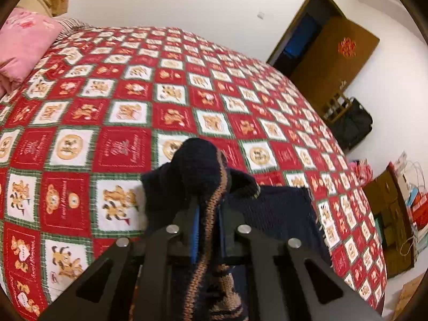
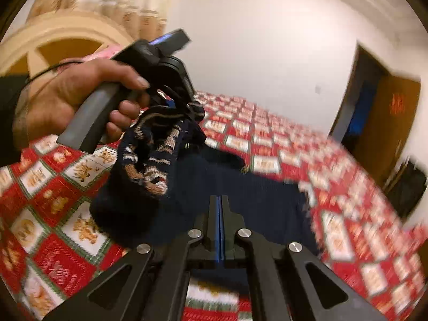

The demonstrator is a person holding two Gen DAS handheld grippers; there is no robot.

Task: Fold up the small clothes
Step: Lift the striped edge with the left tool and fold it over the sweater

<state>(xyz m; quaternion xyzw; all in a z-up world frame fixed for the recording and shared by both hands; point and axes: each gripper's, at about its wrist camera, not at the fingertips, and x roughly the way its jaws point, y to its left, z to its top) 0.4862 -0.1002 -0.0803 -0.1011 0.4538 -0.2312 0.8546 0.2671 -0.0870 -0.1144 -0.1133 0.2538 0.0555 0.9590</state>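
Knitwear fills your left gripper (image 1: 208, 214): its 2 blue-lined jaws pinch a bunched fold of the dark navy sweater (image 1: 198, 171), the brown-striped edge running down between them and the cloth lifted clear of the bed. Your right gripper (image 2: 220, 206) shows its jaws pressed flat together, no gap, and from here you can't tell whether any fabric is caught at the tips. Just beyond them, the rest of the sweater lies spread dark across the red-and-white teddy-bear quilt (image 1: 120, 101). Up and to the left in the right wrist view, your left hand (image 2: 69, 99) wraps the grey handle, patterned knit dangling beneath that gripper. Farther off, a pink pillow (image 1: 24, 42) sits at the bed's head; a brown door (image 1: 331, 53) stands open against the white wall.
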